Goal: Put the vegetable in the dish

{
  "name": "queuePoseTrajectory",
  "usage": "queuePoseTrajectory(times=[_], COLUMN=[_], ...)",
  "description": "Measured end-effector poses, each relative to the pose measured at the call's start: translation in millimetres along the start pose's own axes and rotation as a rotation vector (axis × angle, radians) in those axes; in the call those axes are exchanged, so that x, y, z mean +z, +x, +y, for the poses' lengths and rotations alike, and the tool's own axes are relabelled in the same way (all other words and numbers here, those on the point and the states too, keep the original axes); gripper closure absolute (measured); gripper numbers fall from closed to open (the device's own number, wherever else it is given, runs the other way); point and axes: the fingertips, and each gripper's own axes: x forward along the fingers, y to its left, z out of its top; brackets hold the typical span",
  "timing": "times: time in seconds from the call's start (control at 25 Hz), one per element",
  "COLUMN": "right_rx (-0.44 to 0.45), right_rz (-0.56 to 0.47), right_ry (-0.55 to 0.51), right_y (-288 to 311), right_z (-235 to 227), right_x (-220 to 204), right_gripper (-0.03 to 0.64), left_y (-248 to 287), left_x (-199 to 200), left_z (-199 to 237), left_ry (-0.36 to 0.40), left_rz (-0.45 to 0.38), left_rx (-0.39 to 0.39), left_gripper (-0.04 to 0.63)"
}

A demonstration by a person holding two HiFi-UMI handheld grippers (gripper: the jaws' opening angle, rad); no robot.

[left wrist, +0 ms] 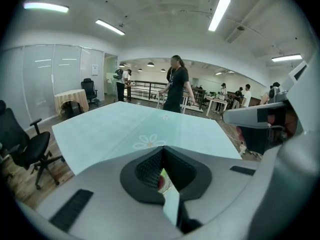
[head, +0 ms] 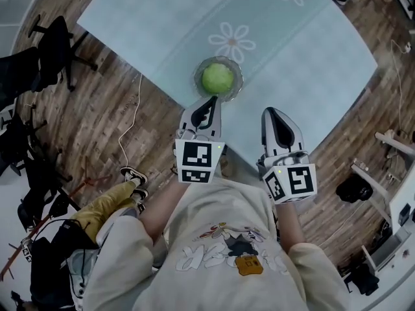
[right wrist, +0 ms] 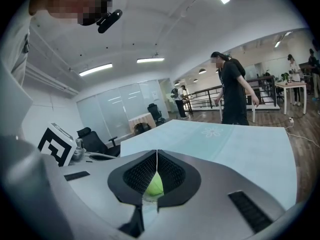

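Head view: one round, pale green leafy vegetable (head: pixel 218 78), seated inside a shallow clear glass dish (head: pixel 238 86). The dish is set near the person's edge of a pale blue tabletop (head: pixel 305 50) printed with white flowers. Left gripper (head: pixel 212 100): jaws are pressed together, nothing is held, tips lie just beside the dish's near rim. Right gripper (head: pixel 271 112): jaws likewise closed and empty, positioned apart, to the dish's right.
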Motion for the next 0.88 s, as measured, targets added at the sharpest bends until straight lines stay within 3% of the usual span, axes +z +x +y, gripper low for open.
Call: queuePoseTrajectory(times=[0.88], right_rx=[0.086], right_rz=[-0.100], right_ry=[-0.091], right_y=[-74], right_z=[48], right_x=[30], right_gripper=[0.592], left_y=[-128], left_x=[41], left_z=[-49], left_ry=[-0.015], left_rz=[-0.159], left_rx=[0.057], left_gripper=[0.588])
